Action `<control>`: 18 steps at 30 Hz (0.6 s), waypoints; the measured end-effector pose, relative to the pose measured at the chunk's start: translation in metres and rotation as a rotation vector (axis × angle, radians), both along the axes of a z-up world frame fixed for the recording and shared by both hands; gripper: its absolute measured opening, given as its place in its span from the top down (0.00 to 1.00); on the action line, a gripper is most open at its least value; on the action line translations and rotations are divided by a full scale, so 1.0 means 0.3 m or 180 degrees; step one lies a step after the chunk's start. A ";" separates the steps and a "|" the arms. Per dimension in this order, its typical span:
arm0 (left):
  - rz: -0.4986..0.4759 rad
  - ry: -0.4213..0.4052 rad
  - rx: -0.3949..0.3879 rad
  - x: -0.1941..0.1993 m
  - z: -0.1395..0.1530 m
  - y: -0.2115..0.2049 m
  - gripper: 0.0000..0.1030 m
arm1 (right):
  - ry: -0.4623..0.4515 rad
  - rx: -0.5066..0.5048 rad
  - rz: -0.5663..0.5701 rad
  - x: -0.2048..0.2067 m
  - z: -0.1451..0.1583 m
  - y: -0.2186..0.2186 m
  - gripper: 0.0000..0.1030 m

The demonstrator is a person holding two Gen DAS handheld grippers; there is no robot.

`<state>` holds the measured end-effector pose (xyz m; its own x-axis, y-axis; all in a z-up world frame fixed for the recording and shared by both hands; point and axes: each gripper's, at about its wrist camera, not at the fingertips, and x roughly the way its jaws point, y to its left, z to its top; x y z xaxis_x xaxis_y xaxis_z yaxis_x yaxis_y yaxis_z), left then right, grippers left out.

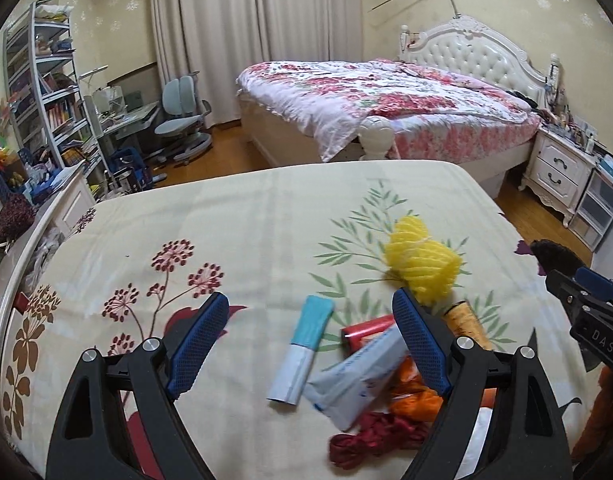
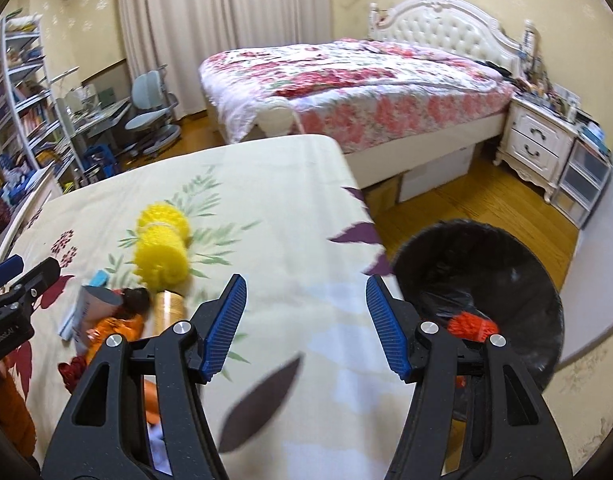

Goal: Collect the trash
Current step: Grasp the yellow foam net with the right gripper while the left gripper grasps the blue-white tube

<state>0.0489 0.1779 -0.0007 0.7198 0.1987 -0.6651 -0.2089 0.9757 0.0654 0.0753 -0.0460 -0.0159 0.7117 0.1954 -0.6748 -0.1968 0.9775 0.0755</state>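
Observation:
Trash lies on a floral bedsheet (image 1: 226, 220): a yellow foam net (image 1: 422, 260), a teal-and-white packet (image 1: 302, 348), a grey-white wrapper (image 1: 346, 388), a red packet (image 1: 366, 330), an orange wrapper (image 1: 410, 396), a tan tube (image 1: 466, 320) and red ribbon (image 1: 370, 436). My left gripper (image 1: 310, 316) is open above the packet and wrappers. My right gripper (image 2: 306, 300) is open and empty over the sheet's right edge, beside a black-lined bin (image 2: 486, 280) holding a red foam net (image 2: 470, 326). The yellow net (image 2: 160, 248) and tan tube (image 2: 168, 308) also show left of it.
A second bed with pink floral bedding (image 1: 386, 108) stands behind, with a white nightstand (image 1: 558, 168) to its right. A bookshelf (image 1: 46, 80), desk and grey chair (image 1: 182, 120) are at the left. Wooden floor (image 2: 466, 200) lies between the beds.

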 end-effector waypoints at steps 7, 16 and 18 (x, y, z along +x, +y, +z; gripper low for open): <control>0.0229 0.0066 0.0012 -0.005 -0.030 0.152 0.19 | 0.0029 -0.0004 0.0305 0.053 0.024 0.177 0.41; 0.0363 0.0127 -0.0054 0.008 -0.069 0.276 0.19 | 0.0160 -0.0053 0.0569 0.119 0.012 0.337 0.41; 0.0355 0.0138 -0.0084 0.012 -0.075 0.285 0.19 | 0.0197 -0.0082 0.0605 0.130 0.005 0.364 0.41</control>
<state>0.0524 0.2634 -0.0231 0.6647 0.2579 -0.7012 -0.3139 0.9481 0.0511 0.1144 0.0632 -0.0144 0.6207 0.3043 -0.7226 -0.3737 0.9250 0.0685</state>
